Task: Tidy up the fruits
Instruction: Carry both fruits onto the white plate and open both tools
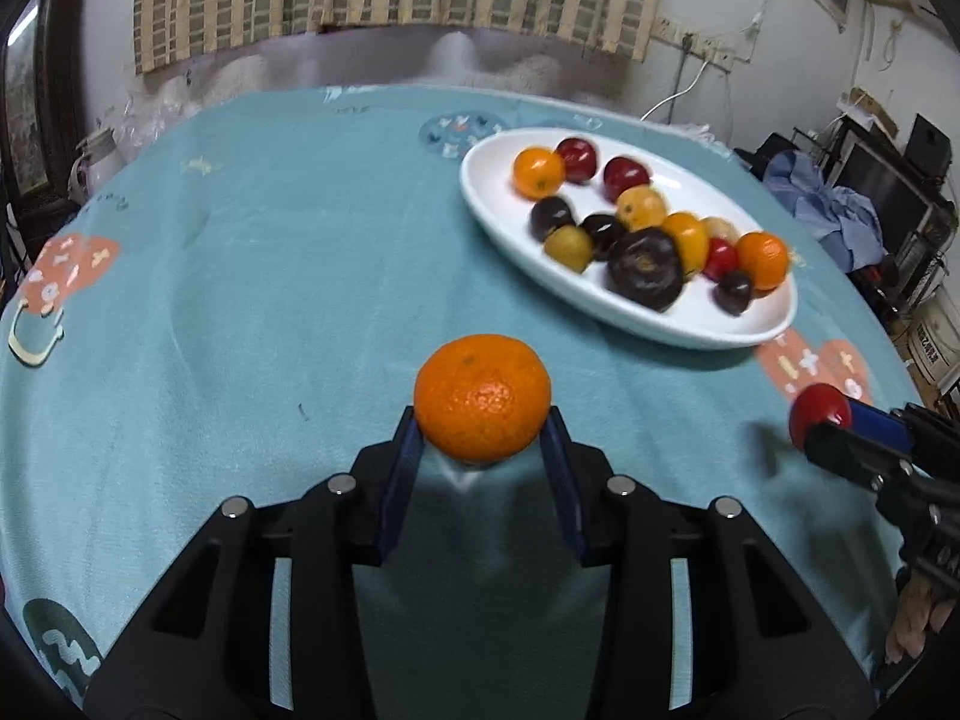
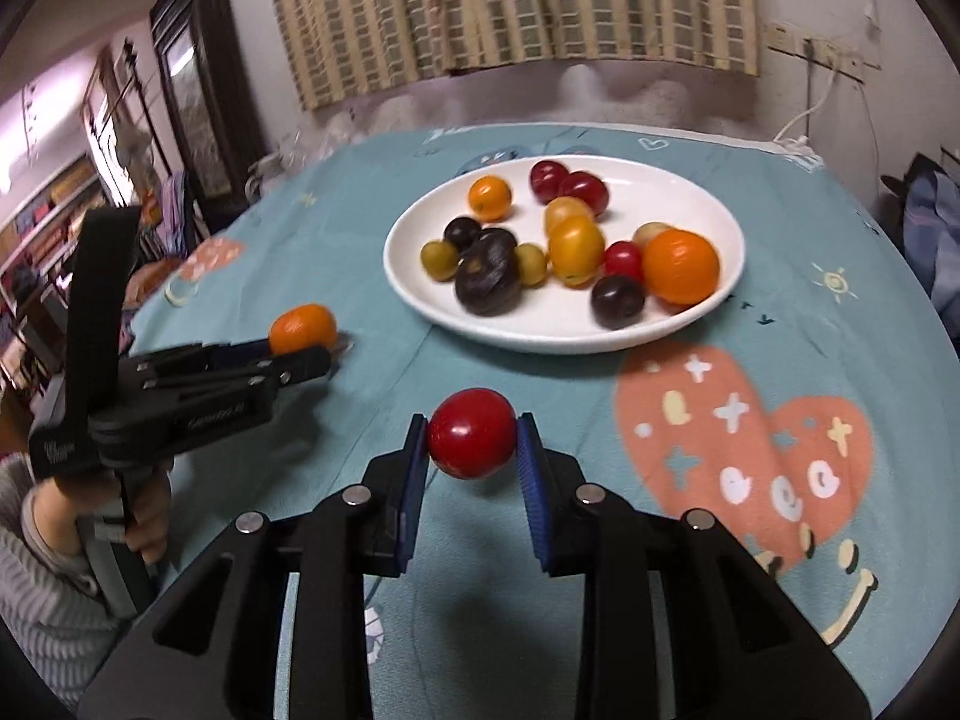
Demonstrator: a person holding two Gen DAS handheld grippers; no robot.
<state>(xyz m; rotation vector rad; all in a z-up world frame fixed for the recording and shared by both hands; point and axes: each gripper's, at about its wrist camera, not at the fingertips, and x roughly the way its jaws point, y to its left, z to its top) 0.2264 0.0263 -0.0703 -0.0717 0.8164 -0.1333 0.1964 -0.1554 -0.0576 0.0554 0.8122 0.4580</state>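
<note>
Both grippers are carrying fruit toward the white plate (image 2: 414,294): the left gripper (image 1: 483,420) is clamping an orange (image 1: 482,396), the right gripper (image 2: 472,435) a red fruit (image 2: 472,433). From the right gripper the plate is lying at twelve o'clock; next, each is needing a bare spot among the piled fruit

Motion blur softens the mixed fruits heaped on the white oval plate (image 1: 636,315), so kinds are uncertain. The frame edge crops the black right gripper (image 1: 825,429) in the left view.
</note>
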